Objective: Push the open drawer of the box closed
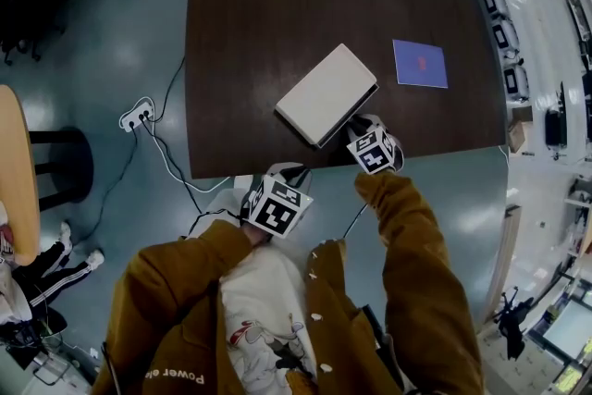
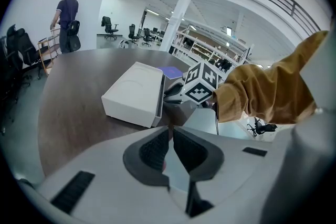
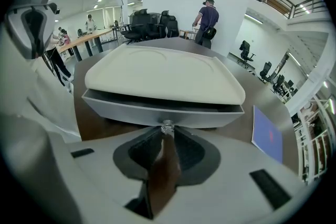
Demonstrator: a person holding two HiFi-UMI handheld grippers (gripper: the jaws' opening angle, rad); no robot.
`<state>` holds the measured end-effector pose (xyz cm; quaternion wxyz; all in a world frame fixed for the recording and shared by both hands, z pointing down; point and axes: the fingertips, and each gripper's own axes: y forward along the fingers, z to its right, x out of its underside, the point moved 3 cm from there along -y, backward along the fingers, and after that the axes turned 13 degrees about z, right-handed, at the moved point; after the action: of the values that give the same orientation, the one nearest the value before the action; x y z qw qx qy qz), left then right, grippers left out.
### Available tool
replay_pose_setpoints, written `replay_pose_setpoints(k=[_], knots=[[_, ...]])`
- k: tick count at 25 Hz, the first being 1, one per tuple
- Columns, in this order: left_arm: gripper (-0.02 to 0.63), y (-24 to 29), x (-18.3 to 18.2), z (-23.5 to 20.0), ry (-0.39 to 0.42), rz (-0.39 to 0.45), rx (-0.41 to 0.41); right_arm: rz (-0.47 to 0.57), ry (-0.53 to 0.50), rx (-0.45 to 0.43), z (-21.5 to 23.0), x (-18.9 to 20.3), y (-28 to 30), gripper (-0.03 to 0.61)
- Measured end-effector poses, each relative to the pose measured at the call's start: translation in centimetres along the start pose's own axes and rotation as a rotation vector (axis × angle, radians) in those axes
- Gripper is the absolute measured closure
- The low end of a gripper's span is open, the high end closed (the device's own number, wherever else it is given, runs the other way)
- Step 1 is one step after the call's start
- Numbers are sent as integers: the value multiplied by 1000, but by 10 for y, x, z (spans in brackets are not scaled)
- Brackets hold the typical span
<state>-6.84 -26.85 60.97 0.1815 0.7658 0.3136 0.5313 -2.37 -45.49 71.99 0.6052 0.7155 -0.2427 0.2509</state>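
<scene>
The box (image 1: 326, 93) lies near the front edge of the desk (image 1: 277, 5), its drawer (image 3: 157, 110) slightly out. The right claw (image 3: 167, 132) seems closed on the drawer's knob (image 3: 167, 126). The left claw (image 2: 171, 136) is closed and empty, off the box. The push should run straight and level along the drawer, or the box may slide or twist.

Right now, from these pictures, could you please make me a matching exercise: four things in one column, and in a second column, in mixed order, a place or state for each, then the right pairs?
Things:
1. drawer
2. blue card
3. left gripper
4. right gripper

Places or states:
A. jaws closed on the knob
B. partly open, sticking out of the box
C. short of the near edge of the table, nothing between its jaws
D. flat on the table, apart from the box

Pairs: 1-B, 2-D, 3-C, 4-A
</scene>
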Motion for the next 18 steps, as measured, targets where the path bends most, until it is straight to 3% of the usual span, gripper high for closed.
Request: replay_pose_setpoints(k=[18], knots=[[580, -9, 7, -7, 1, 2, -9, 20, 104, 36, -3, -11, 14, 497]])
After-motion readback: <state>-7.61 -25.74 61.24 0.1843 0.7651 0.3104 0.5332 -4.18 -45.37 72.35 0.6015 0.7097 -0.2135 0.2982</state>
